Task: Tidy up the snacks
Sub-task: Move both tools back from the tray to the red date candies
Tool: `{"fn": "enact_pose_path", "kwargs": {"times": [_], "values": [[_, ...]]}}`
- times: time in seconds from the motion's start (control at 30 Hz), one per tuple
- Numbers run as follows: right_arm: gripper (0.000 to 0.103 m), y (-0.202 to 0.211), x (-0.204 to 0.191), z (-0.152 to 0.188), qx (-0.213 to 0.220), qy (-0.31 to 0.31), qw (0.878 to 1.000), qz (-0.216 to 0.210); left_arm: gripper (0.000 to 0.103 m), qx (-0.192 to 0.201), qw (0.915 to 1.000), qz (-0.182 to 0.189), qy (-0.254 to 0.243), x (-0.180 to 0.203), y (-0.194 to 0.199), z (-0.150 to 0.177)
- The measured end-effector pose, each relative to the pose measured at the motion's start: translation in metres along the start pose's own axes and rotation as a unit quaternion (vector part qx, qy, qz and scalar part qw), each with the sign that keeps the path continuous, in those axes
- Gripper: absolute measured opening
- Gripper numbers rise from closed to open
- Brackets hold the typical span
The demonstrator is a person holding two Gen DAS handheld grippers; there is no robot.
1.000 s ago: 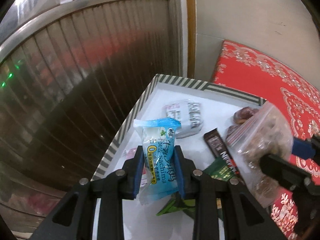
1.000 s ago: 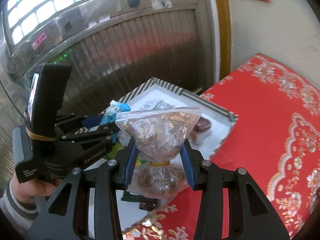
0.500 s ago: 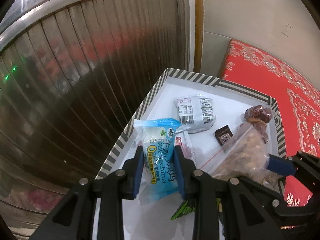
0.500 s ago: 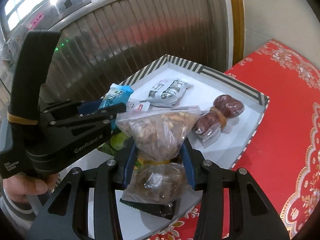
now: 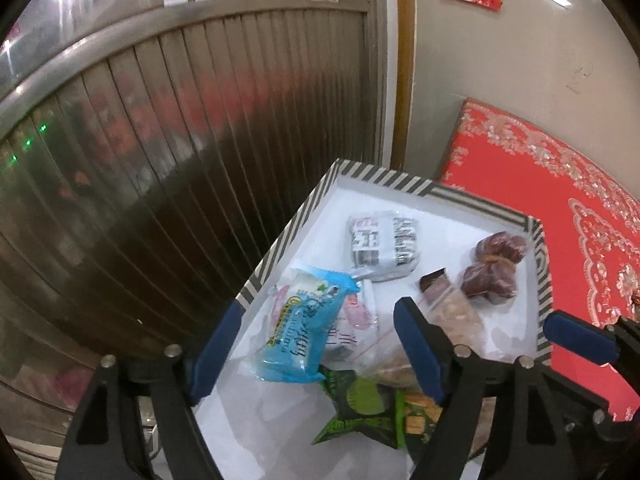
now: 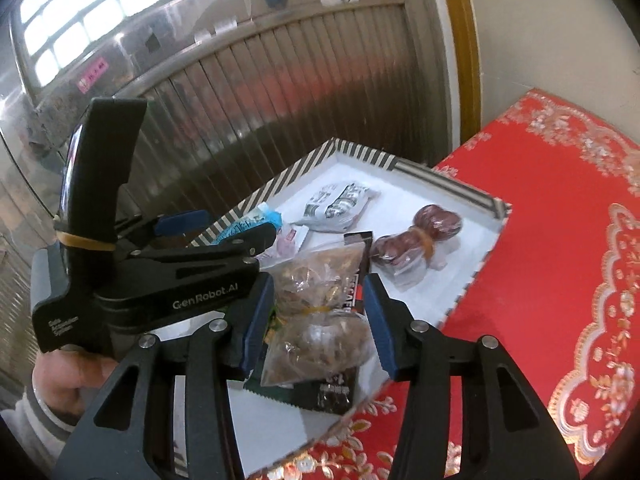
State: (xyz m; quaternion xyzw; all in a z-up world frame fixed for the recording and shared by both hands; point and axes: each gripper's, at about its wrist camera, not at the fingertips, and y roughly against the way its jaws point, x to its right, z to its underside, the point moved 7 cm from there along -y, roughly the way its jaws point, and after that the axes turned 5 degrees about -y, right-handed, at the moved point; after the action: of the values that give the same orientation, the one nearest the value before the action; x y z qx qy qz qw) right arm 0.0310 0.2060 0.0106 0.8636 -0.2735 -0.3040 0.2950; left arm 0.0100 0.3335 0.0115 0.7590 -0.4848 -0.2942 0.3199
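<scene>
Ribbed metal shutter point(image 5: 160, 168) fills the left background, and a red patterned cloth point(image 5: 560, 208) covers the table on the right. Between them sits a white tray with a striped rim point(image 5: 384, 178). Left hand-held gripper point(image 5: 316, 336) is spread wide, released, with the blue snack packet point(image 5: 304, 332) lying in the tray between its fingers. Farther back lies a white wrapped snack point(image 5: 382, 242). Right hand-held gripper point(image 6: 316, 320) is also released, its pads apart beside the clear bag of nuts point(image 6: 316, 316) resting on a dark packet point(image 6: 336, 390). Tied brown dates point(image 6: 416, 242) lie at the tray's right.
</scene>
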Motion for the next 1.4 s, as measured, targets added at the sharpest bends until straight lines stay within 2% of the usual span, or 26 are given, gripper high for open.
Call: {"fn": "enact_pose_path", "kwargs": {"times": [0.13,0.3,0.57,0.87,1.1,1.2,1.4], "values": [[0.046,0.019,0.008,0.001,0.017,0.001,1.000,0.025,0.088,0.014,0.9998,0.011,-0.006,0.016,0.013,-0.004],[0.046,0.040,0.026,0.007,0.029,-0.001,0.998,0.059,0.090,0.026,0.9988,0.034,-0.022,0.047,0.027,-0.006],[0.046,0.084,0.087,0.028,0.045,-0.038,0.989,0.132,0.091,0.026,0.9947,0.084,-0.055,0.115,0.035,-0.002],[0.046,0.122,0.146,0.055,0.047,-0.093,0.979,0.176,0.091,0.020,0.9855,0.131,-0.106,0.193,0.049,0.010],[0.046,0.171,0.206,0.087,0.059,-0.145,0.964,0.217,0.091,0.007,0.9775,0.165,-0.132,0.249,0.055,0.016],[0.046,0.184,0.220,0.094,0.064,-0.157,0.959,0.228,0.091,-0.003,0.9727,0.185,-0.141,0.273,0.056,0.018],[0.046,0.241,0.276,0.121,0.082,-0.210,0.936,0.272,0.091,-0.018,0.9623,0.215,-0.166,0.321,0.062,0.023]]}}
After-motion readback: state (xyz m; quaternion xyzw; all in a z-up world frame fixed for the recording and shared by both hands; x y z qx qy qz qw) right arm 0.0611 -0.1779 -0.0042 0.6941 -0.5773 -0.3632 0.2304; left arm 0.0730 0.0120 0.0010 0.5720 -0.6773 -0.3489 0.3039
